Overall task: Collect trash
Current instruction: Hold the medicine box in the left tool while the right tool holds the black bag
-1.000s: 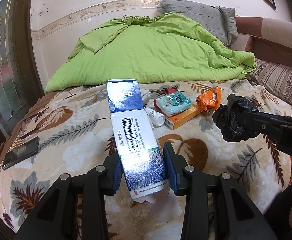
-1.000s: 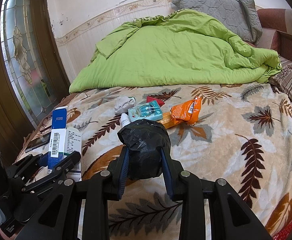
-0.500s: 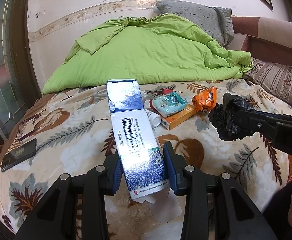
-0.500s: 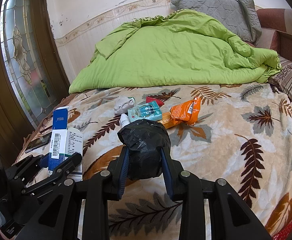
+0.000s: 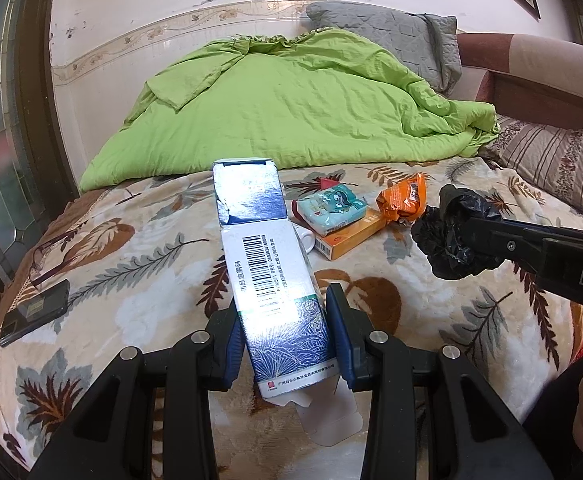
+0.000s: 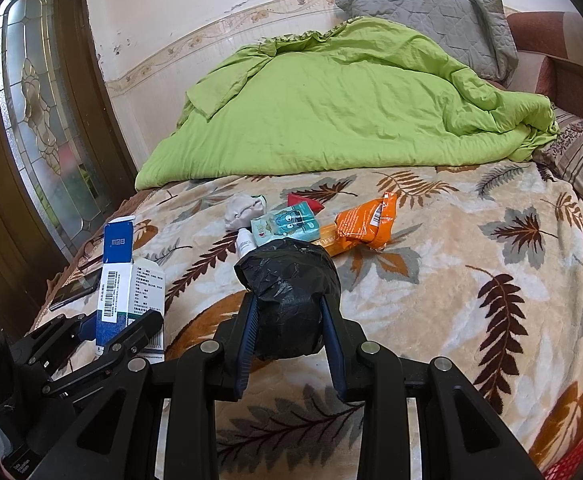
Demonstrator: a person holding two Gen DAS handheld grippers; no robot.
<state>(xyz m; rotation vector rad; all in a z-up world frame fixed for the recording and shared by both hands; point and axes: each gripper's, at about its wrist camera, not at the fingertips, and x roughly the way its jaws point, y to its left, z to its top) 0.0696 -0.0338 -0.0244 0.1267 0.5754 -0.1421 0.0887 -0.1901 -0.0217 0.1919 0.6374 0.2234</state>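
Note:
My left gripper (image 5: 285,322) is shut on a tall blue and white carton (image 5: 267,272) with a barcode, held above the leaf-patterned blanket (image 5: 131,280); the same carton (image 6: 125,280) and left gripper (image 6: 119,330) show at the lower left of the right wrist view. My right gripper (image 6: 289,320) is shut on a crumpled black plastic bag (image 6: 289,292), seen from the side in the left wrist view as the black bag (image 5: 455,240). On the bed beyond lie an orange wrapper (image 6: 365,220), a teal tissue pack (image 6: 285,226), an orange box (image 5: 349,236), a small white bottle (image 6: 245,242) and a grey wad (image 6: 243,210).
A green quilt (image 6: 331,108) and a grey pillow (image 6: 431,20) fill the far half of the bed. A dark phone (image 5: 33,314) lies at the blanket's left edge. A striped pillow (image 5: 559,164) sits at the right, and a wooden door with patterned glass (image 6: 39,108) stands at the left.

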